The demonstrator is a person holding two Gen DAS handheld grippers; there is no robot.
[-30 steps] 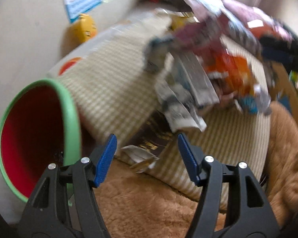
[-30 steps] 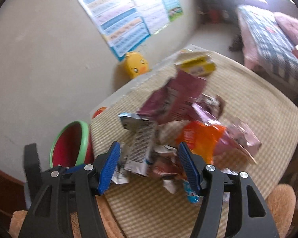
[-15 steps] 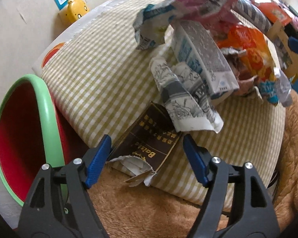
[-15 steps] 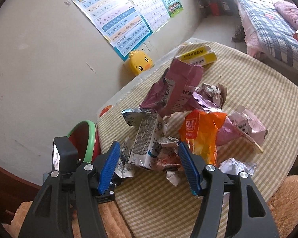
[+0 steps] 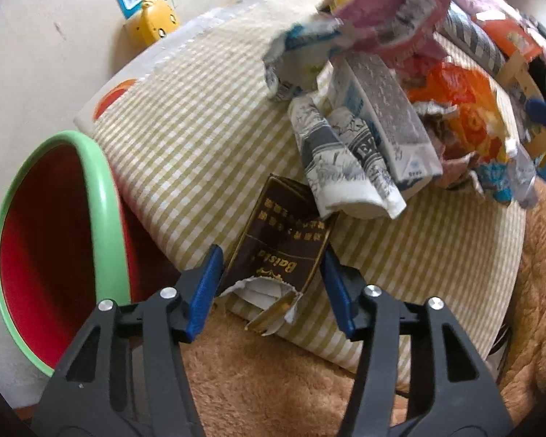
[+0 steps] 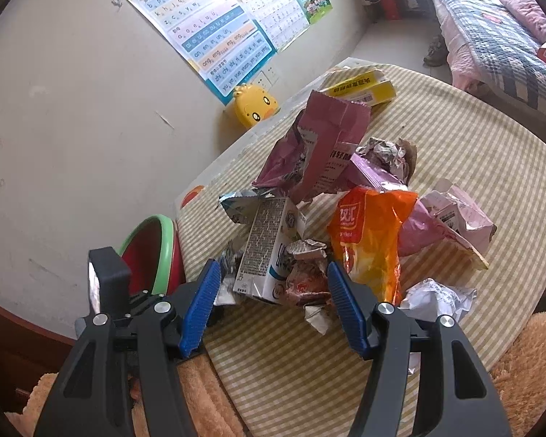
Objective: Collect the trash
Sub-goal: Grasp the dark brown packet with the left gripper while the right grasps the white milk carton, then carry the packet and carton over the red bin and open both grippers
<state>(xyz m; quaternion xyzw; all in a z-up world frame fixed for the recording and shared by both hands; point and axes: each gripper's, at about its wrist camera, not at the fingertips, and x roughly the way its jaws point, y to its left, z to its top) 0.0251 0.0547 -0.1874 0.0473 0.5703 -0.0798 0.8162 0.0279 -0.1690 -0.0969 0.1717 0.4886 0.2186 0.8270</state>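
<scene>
The left gripper (image 5: 271, 284) points down at a torn dark brown wrapper (image 5: 282, 247) lying at the checked table (image 5: 185, 153) edge, jaws closing around it; pad contact appears made but is not certain. The red bin (image 5: 51, 255) stands at nine o'clock. The right gripper (image 6: 273, 300) hovers half-open and empty over the trash pile (image 6: 345, 218).

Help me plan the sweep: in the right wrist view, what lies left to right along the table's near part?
Red bin → milk carton → orange bag → crumpled white paper.
</scene>
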